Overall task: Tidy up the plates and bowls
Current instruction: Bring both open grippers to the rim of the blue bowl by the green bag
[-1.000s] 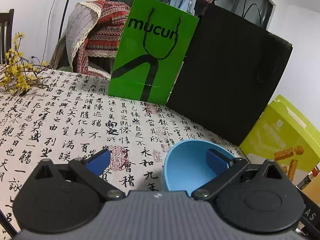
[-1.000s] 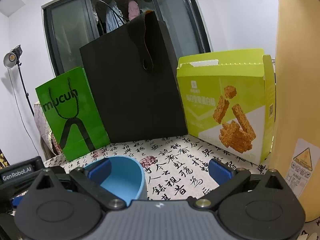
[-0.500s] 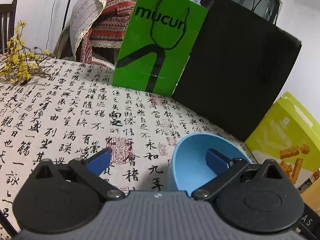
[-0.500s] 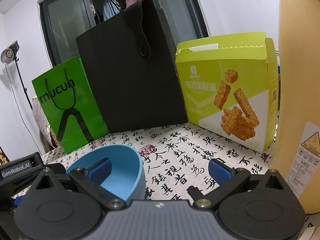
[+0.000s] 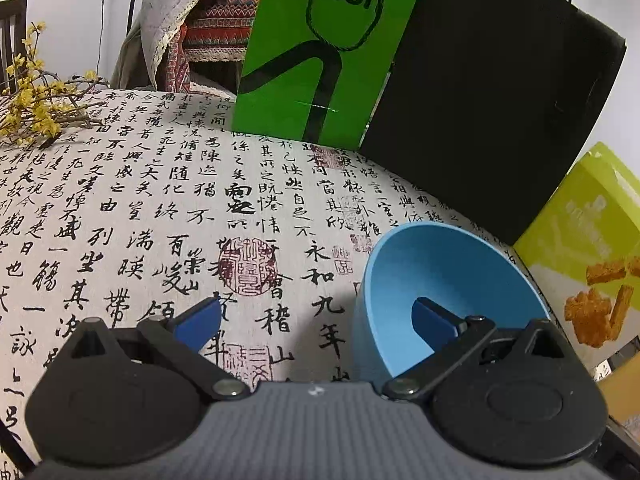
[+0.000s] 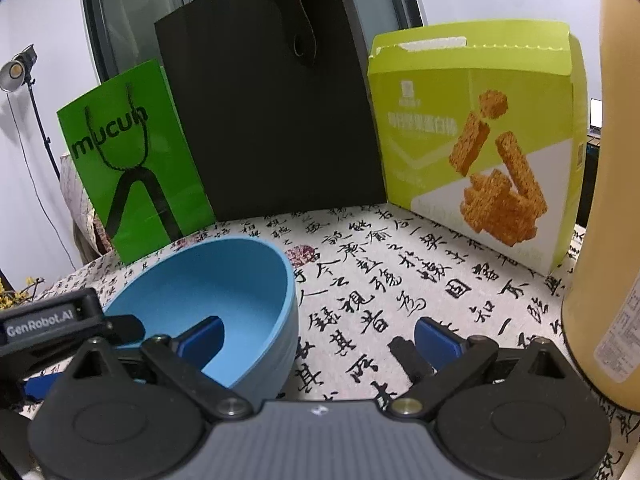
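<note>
Both grippers spread wide, low in frame

The left gripper [image 5: 316, 318] has its jaws parted, blue fingertips [image 5: 198, 322] at lower left and lower right. The right gripper [image 6: 318, 338] is likewise agape, its blue fingertips [image 6: 436, 338] spaced across the bottom.

Left wrist cam: low over calligraphy-print tablecloth [image 5: 168, 200], looking forward and slightly down, close in. Right wrist cam: similar height, closer to level. Shared in both: round light-blue plastic bowl [image 5: 436, 276] [image 6: 216, 292] near, green paper bag [image 5: 320, 52] [image 6: 132, 160], black paper bag [image 5: 492, 100] [image 6: 272, 112], lime snack box [image 5: 592, 248] [image 6: 476, 136] far.
</note>
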Demonstrator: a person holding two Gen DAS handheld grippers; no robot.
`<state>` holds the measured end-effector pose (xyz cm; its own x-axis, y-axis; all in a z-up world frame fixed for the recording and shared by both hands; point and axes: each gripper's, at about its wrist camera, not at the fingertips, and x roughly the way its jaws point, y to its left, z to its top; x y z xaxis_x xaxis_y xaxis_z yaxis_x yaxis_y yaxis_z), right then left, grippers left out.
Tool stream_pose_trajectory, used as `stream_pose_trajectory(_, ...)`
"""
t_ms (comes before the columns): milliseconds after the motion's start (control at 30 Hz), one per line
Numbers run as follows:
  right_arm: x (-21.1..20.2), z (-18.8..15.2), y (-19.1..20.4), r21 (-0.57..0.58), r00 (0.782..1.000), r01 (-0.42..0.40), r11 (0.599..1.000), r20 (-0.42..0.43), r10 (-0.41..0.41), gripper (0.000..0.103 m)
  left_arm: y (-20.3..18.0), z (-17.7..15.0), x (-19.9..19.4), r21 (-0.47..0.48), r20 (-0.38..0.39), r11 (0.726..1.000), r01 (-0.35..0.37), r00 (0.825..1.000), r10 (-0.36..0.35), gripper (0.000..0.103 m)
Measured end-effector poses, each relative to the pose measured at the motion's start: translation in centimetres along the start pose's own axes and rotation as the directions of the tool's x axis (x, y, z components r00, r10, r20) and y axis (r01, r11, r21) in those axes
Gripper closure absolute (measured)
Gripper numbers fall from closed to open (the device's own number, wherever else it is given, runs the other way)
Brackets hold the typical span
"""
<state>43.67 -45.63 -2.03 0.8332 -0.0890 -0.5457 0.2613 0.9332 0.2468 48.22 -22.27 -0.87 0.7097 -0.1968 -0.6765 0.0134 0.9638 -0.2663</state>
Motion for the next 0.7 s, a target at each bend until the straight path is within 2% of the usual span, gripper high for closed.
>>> stream_pose_trajectory(367,0.4,-0.2,0.1,0.001,1.0,0.004,1.0,-0.022,-0.003,0.015,-0.8,-0.5,0.3,0.059,-0.009,0.998,-0.021,1.0,0.021,0.0)
stream_pose_trajectory(700,0.3,-0.3,0.1,0.022,0.999,-0.016,1.0,-0.033,0.017,0.033,-1.1,-0.5,-0.1,0.084,0.024,0.996,-0.021,1.0,0.019,0.001)
